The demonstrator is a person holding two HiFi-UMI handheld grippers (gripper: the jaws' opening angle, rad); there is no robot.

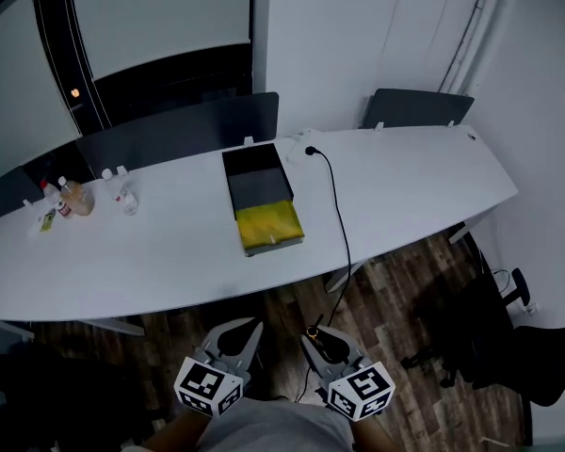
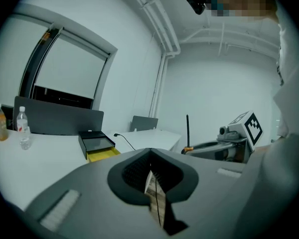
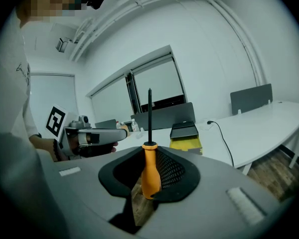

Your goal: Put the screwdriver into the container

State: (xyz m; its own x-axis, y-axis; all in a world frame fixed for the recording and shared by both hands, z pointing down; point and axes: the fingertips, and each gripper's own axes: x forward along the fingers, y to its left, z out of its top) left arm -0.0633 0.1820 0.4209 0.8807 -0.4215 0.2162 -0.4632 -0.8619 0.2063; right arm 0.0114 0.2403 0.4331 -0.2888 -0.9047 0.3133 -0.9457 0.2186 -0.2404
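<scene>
The screwdriver has an orange handle and a thin black shaft that stands upright. My right gripper is shut on the handle. In the head view both grippers sit low, in front of the table's near edge: the right gripper with the screwdriver, and the left gripper beside it. The left gripper is shut with nothing in it. The container is a black box with a yellow drawer pulled out, in the middle of the white table, well ahead of both grippers.
Several bottles stand at the table's left end. A black cable runs from a plug beside the container over the near edge to the floor. Dark partition screens line the far edge. A black office chair stands on the wooden floor at right.
</scene>
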